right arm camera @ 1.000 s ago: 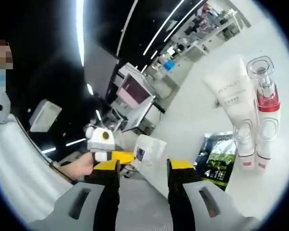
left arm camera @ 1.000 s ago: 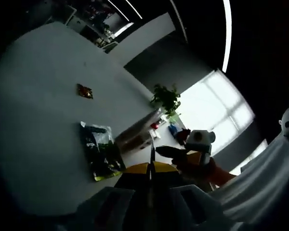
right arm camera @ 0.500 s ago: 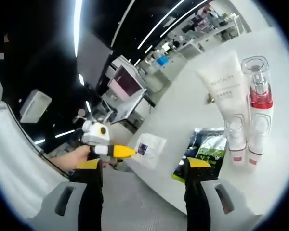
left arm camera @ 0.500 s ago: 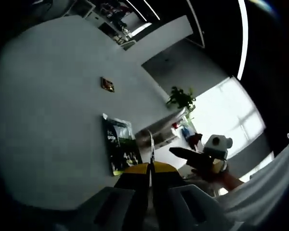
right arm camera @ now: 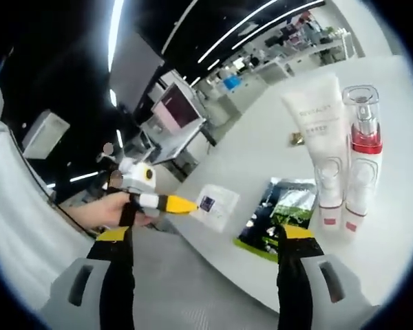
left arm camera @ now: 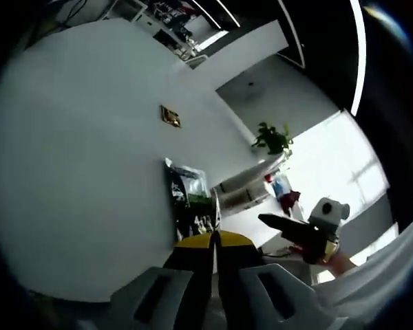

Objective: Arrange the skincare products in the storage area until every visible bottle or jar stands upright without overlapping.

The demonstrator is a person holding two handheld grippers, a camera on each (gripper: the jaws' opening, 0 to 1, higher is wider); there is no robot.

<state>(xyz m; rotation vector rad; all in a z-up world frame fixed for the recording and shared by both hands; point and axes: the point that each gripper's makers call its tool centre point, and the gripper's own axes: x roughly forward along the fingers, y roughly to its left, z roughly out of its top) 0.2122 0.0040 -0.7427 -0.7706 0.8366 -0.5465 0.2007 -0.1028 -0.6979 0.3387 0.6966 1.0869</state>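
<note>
In the left gripper view, the white table [left arm camera: 76, 172] is spanning the left and centre of the scene. A small brown-and-gold packet [left arm camera: 169, 116] is lying flat on it, well apart from the other items. Nearer the camera, a dark green sachet [left arm camera: 191, 206] is lying flat near the table edge. The left gripper [left arm camera: 214, 242] is rising from the bottom with its yellow-tipped jaws pressed together; a thin pale sheet edge is showing at the seam, but whether it is pinched there cannot be told. To the right, the right gripper [left arm camera: 283, 223] is entering, held by a hand [left arm camera: 330, 260], with a potted plant [left arm camera: 275, 139] standing in the background before a bright window.

In the right gripper view, the left gripper [right arm camera: 171, 203] is appearing at left, gripped by a hand [right arm camera: 103, 210], its jaws meeting on a white sachet [right arm camera: 215, 206] that is projecting over the table edge. The dark green sachet [right arm camera: 278, 216] is lying flat on the table [right arm camera: 261, 148] just right of it. Further right, a white tube [right arm camera: 322, 144] is standing upright on its cap, with a clear-capped red-and-white bottle [right arm camera: 360, 155] standing just beside it. The right gripper [right arm camera: 205, 240] is holding its jaws wide apart, with nothing between them.
</note>
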